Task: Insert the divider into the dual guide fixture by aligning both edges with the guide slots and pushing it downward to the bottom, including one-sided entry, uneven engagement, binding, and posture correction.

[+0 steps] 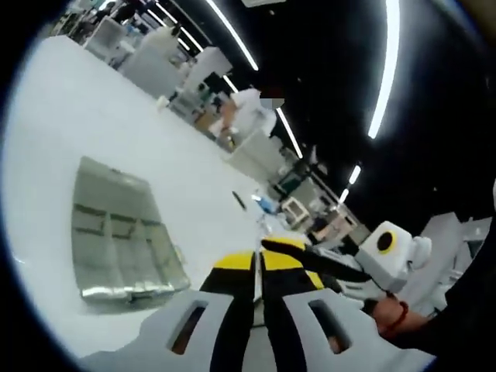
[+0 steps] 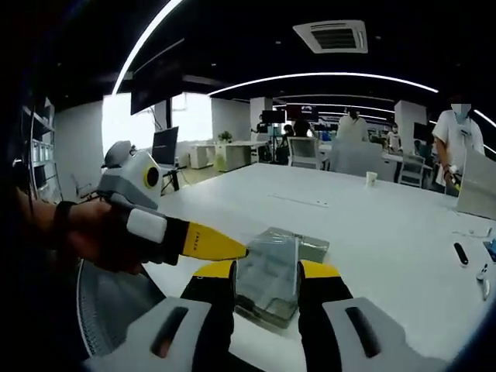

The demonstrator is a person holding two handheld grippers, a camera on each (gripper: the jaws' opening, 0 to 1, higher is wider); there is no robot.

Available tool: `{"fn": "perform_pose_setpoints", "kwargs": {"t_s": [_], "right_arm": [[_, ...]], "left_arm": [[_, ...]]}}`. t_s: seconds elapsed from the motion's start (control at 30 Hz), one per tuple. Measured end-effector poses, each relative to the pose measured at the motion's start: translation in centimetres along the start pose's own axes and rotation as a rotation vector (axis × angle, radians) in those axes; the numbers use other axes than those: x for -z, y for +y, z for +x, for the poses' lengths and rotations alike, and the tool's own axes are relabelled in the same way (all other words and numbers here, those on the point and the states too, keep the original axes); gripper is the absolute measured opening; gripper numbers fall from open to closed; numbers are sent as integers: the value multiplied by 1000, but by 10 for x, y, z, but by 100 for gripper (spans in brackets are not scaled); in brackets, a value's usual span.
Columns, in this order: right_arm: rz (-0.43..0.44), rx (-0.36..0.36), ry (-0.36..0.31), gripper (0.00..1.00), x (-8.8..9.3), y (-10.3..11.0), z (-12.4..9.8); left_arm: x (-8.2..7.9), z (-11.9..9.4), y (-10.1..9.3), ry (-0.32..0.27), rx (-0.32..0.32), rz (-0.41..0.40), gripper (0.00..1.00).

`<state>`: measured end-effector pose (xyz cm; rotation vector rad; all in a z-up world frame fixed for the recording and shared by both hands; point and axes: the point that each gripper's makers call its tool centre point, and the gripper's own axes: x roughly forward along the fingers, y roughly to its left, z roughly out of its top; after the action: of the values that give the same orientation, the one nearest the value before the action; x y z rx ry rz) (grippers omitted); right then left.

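**Holding a clear divider over the fixture on the white bench**

Gripping from both sides, the right tongs [image 2: 267,271] are clamped on a clear divider [image 2: 270,267], a transparent sheet standing upright between their yellow-tipped jaws in the right gripper view. Just behind and below the sheet sits the dual guide fixture [image 2: 310,248], a clear, greyish tray-like piece resting on the white bench [image 2: 372,225]; whether the divider's edges sit in the guide slots is too hard to tell through the clear plastic.

From the left of that view, the left tongs [image 2: 232,249] reach in with a hand [image 2: 93,232] behind them, the yellow tip touching or nearly touching the divider's near edge.

In the left gripper view, the left tongs [image 1: 260,260] have their jaws together with nothing between them. The fixture [image 1: 120,232] lies flat on the bench [image 1: 70,116], off to the left (its compartments show faintly). A person in white [image 1: 248,112] stands at the far end of the room.
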<state>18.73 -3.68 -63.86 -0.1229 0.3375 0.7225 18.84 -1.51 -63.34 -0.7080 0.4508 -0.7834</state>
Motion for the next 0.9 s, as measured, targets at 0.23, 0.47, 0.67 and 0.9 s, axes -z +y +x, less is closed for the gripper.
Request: {"fn": "perform_pose_setpoints", "kwargs": {"t_s": [0.23, 0.47, 0.67, 0.9], "right_arm": [[3, -48, 45, 29, 6, -1, -1], [-116, -127, 89, 24, 5, 4, 3], [-314, -221, 146, 23, 3, 19, 14], [-461, -292, 211, 26, 9, 29, 24]], "left_arm": [[-4, -10, 6, 24, -39, 122, 0], [-4, -25, 15, 73, -87, 318, 0], [-1, -33, 20, 99, -113, 407, 0], [12, -35, 24, 179, -122, 545, 0]]}}
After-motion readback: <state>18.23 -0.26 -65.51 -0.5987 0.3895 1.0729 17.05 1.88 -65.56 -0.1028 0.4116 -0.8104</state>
